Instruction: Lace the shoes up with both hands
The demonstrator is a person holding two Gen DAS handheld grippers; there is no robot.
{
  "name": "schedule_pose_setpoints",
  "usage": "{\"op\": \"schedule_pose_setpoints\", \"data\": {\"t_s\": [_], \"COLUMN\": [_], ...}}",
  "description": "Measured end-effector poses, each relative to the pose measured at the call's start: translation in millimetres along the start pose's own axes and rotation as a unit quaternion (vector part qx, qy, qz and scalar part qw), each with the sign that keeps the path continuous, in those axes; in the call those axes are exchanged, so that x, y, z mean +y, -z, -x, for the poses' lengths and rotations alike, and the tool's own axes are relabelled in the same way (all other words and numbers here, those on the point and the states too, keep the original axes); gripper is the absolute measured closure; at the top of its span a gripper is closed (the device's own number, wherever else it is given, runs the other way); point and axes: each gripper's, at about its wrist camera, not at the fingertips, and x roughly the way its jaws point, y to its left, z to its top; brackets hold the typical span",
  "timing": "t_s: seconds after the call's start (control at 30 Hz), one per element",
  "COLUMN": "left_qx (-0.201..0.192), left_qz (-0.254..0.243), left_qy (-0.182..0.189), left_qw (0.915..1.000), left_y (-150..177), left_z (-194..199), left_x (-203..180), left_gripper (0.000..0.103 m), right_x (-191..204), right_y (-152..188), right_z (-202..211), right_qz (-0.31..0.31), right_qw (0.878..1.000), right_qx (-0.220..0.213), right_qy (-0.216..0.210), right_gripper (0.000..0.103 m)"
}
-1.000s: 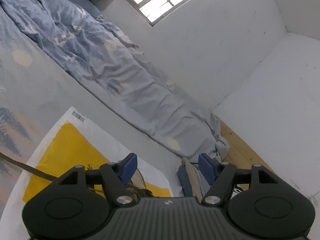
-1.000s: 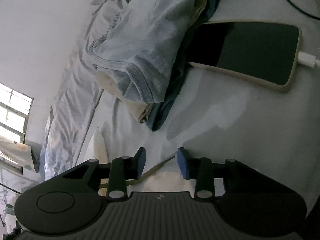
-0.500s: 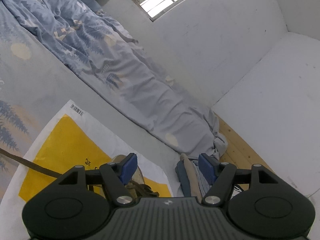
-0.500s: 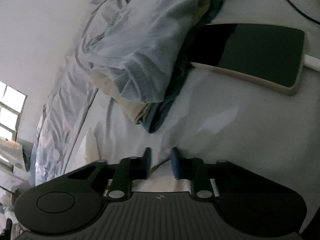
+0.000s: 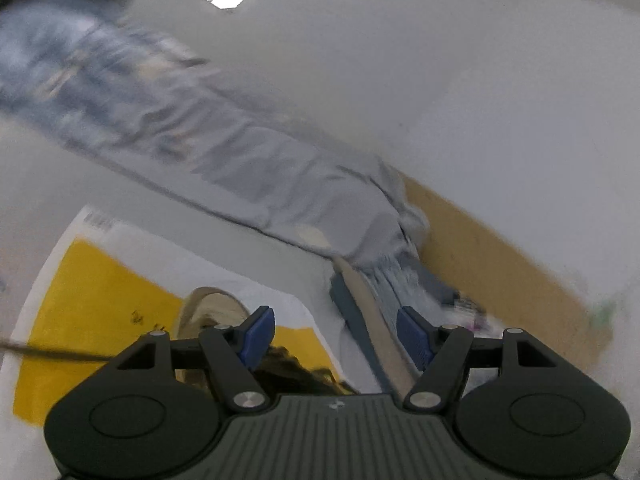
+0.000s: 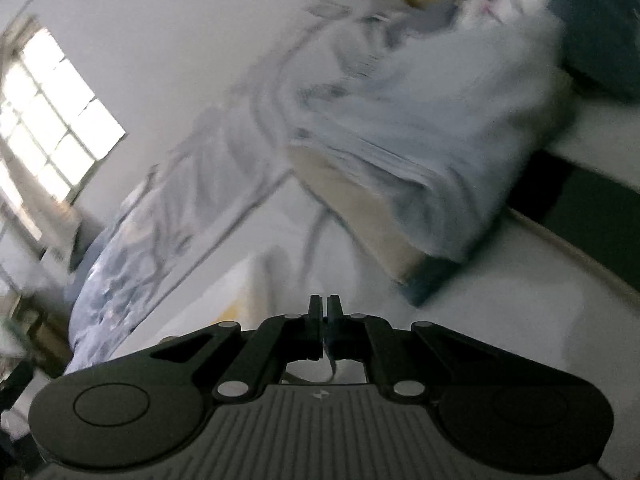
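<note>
Tan shoe (image 5: pixel 212 312) below-left of left gripper (image 5: pixel 335 338), jaws spread, empty | lace (image 5: pixel 52 354) trails left | right gripper (image 6: pixel 324 312) clenched; lace between pads unclear

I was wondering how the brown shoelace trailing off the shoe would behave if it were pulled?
Probably floppy and light: the shoelace is a thin strand lying across the yellow sheet. Being so narrow, it may slip out of a loose pinch. A hard pull would likely drag the tan shoe along, since it looks soft and light.
</note>
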Motion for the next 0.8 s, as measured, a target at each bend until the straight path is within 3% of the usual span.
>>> {"op": "schedule_pose_setpoints", "data": {"t_s": [0.13,0.3,0.37,0.5,0.67,0.8], "left_qx": [0.02,0.034,0.036,0.037,0.047,0.048], "left_qz": [-0.125,-0.237,-0.254,-0.26,-0.275,-0.275], "left_qy": [0.018,0.027,0.027,0.027,0.017,0.022], "left_qw": [0.9918,0.9706,0.9662,0.9644,0.9601,0.9599], "left_y": [15,40,46,49,53,54], "left_z": [-7,-12,-13,-14,-19,-18], "left_x": [-36,-67,-73,-74,-75,-77], "left_gripper": [0.037,0.037,0.037,0.042,0.07,0.074], "right_x": [38,91,107,124,135,140], "right_y": [0,14,21,34,41,43], "right_z": [11,36,41,48,55,57], "right_qz": [0.113,0.261,0.292,0.308,0.32,0.327], "right_qw": [0.993,0.961,0.951,0.941,0.932,0.927], "right_qx": [-0.024,-0.043,-0.037,-0.017,-0.004,0.002], "right_qy": [-0.025,-0.075,-0.099,-0.141,-0.17,-0.181], "right_gripper": [0.101,0.101,0.101,0.101,0.101,0.101]}}
